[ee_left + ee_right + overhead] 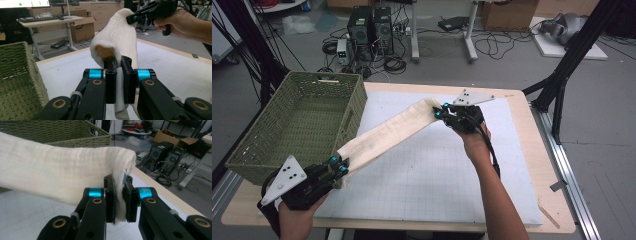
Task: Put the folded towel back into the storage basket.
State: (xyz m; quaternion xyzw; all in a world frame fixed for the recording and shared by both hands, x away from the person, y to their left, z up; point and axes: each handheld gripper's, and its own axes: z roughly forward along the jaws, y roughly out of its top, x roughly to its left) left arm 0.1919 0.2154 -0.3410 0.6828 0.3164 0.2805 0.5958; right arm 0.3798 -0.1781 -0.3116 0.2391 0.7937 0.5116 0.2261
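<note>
High view first, working left to right: the green wicker basket [297, 125] sits on the table's left edge, open and with nothing visible inside. Just below its near corner your left gripper [339, 167] has its jaws closed on one end of the cream cloth [387, 132]. The cloth runs up and to the right, folded into a long band and held clear of the white gridded mat [437, 170], to your right gripper [439, 111], whose jaws are clamped on the other end.

Left gripper view confirms the pinch: the fabric is squeezed between the two black jaws, with a short tail hanging below. Right gripper view shows the same at the far end, the cloth edge caught between the jaws and the band stretching away toward the basket.

As I judge it, the cloth is gathered and lifted, so the pickup is done; what remains is carrying it over the basket rim and letting go inside. The near wall of the basket is what stands in your way, so keep the cloth above it. Computers and cables lie on the floor beyond the table, well apart from your work.
</note>
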